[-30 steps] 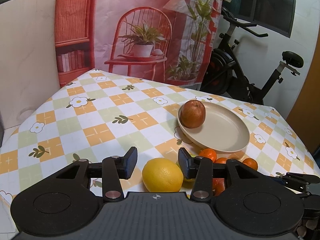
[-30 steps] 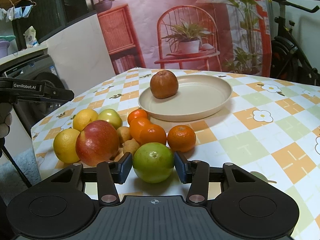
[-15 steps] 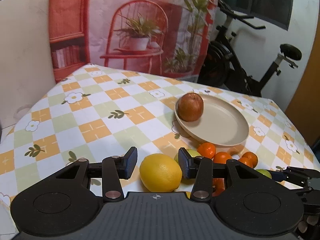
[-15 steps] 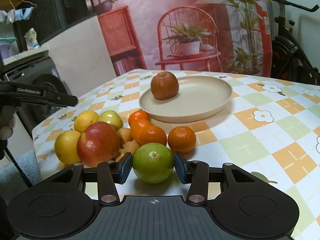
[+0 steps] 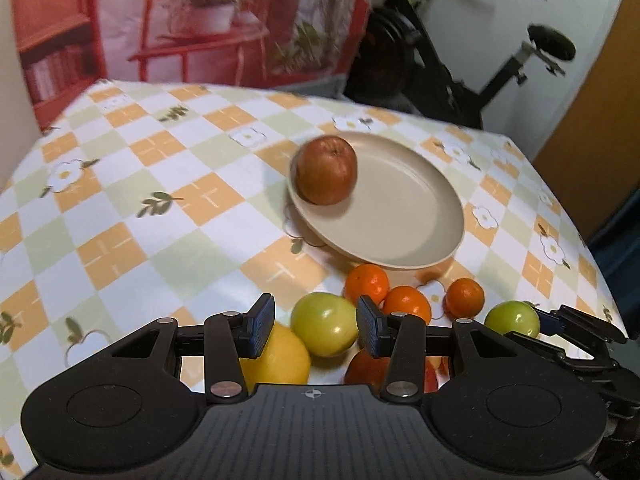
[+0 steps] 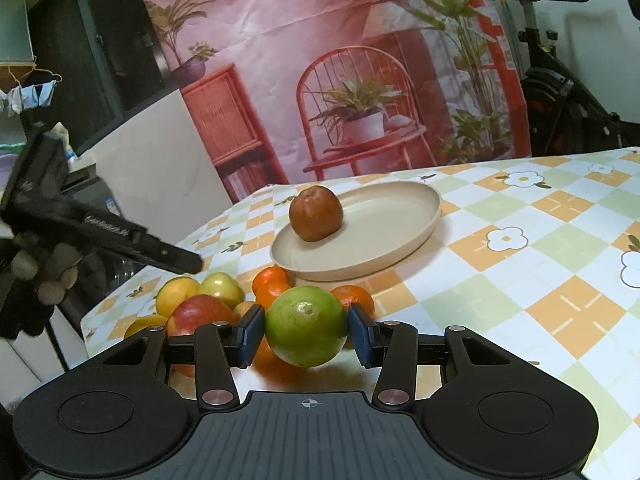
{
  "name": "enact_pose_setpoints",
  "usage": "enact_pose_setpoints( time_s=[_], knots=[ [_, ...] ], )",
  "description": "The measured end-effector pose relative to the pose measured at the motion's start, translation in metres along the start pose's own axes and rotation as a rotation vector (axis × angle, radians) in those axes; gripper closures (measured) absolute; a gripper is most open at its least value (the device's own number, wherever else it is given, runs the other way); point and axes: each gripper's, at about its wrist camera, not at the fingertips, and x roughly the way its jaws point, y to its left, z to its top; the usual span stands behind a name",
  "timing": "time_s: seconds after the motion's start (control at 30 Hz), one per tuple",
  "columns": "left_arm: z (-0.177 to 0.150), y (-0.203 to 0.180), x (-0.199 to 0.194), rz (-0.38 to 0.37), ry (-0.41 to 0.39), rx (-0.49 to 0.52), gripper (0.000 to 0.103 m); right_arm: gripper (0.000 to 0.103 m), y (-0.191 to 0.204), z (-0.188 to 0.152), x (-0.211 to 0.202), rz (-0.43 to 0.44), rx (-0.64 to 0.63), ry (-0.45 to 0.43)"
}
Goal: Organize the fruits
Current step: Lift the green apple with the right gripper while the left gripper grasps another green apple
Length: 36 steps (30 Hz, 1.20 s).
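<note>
A beige plate [image 5: 416, 216] [image 6: 384, 236] holds one brown-red apple [image 5: 326, 169] [image 6: 316, 213]. A pile of fruit lies on the table in front of it: a yellow lemon [image 5: 276, 354], a green apple [image 5: 325, 323], several oranges [image 5: 367, 283] and a red apple [image 6: 202, 312]. My left gripper [image 5: 316, 325] is open above the pile, over the green apple. My right gripper [image 6: 306, 334] is shut on a second green apple [image 6: 306, 330] [image 5: 513, 317] and holds it lifted above the pile.
The table has a checked floral cloth [image 5: 168, 184]. An exercise bike [image 5: 460, 60] stands behind the far edge. A printed red backdrop [image 6: 360, 60] hangs at the back. The left gripper's body [image 6: 100, 236] shows at the left in the right wrist view.
My right gripper has closed on the green apple and lifted it off the table. My left gripper has risen and shifted right, from around the lemon to over the green apple.
</note>
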Motion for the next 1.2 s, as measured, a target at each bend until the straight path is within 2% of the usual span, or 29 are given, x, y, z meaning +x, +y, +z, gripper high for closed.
enact_pose_setpoints(
  time_s=[0.33, 0.6, 0.9, 1.2],
  knots=[
    [0.017, 0.003, 0.027, -0.009, 0.126, 0.036, 0.055, 0.061, -0.008, 0.0, -0.004, 0.008, 0.05, -0.03],
    [0.02, -0.003, 0.037, -0.035, 0.171, 0.073, 0.052, 0.061, -0.009, 0.0, -0.005, 0.01, 0.057, -0.033],
    [0.015, -0.008, 0.044, -0.042, 0.186, 0.061, 0.049, 0.061, -0.01, -0.001, -0.005, 0.009, 0.062, -0.034],
    [0.013, -0.006, 0.044, -0.039, 0.174, 0.06, 0.053, 0.061, -0.01, -0.002, -0.005, 0.009, 0.07, -0.037]
  ],
)
